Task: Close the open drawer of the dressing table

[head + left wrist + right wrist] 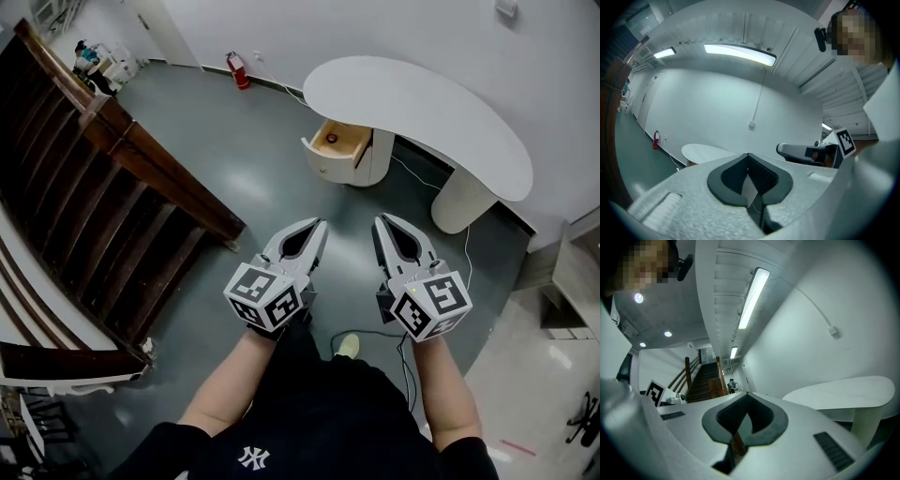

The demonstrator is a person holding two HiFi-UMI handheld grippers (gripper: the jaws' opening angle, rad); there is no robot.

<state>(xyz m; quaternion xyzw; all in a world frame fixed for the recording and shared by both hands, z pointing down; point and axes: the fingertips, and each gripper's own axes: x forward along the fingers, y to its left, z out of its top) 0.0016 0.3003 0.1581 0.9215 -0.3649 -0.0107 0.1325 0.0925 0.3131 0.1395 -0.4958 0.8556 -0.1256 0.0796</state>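
The white dressing table point(422, 108) stands ahead on the grey floor, well beyond both grippers. Its drawer point(339, 145) is pulled open under the left end, showing a wooden inside with a small red thing point(332, 138) in it. My left gripper point(321, 226) and right gripper point(380, 222) are held side by side in front of me, pointing toward the table. Both are shut with nothing between the jaws. In the left gripper view the gripper point(748, 155) points at the tabletop point(705, 152). In the right gripper view the gripper point(747, 393) has the tabletop point(843, 390) at its right.
A dark wooden staircase point(112, 187) runs along the left. A red fire extinguisher point(236, 67) stands by the far wall. A cable point(466, 253) trails on the floor near the table's right leg point(461, 202). A light cabinet point(572, 272) sits at the right edge.
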